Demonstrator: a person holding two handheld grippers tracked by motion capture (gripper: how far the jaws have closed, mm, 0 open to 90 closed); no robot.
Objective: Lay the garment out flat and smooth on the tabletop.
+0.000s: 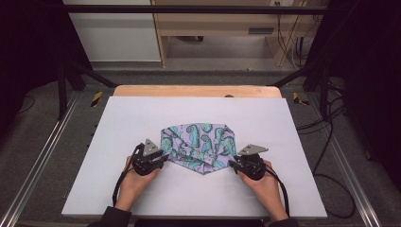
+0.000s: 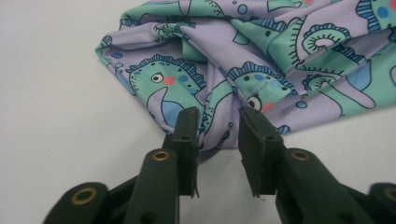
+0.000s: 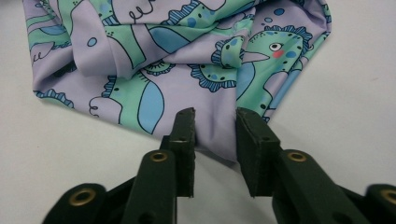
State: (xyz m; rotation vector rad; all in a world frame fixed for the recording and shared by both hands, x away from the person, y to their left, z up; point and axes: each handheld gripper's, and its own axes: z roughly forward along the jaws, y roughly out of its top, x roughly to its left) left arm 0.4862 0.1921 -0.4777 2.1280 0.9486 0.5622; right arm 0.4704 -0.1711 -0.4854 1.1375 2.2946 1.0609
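White table [image 1: 142, 189] before us bears one crumpled dinosaur-print cloth [image 1: 198, 146]; our two grippers, left gripper [image 1: 163, 158] and right gripper [image 1: 232, 164], straddle its edges, jaws not yet pinching; folds hide its shape.

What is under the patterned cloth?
The cloth lies crumpled on the white board, which shows all around it. Its own folds overlap, so anything beneath them stays hidden.

Lilac cloth [image 1: 197, 146], teal-blue dinosaur print; white table [image 1: 142, 123].
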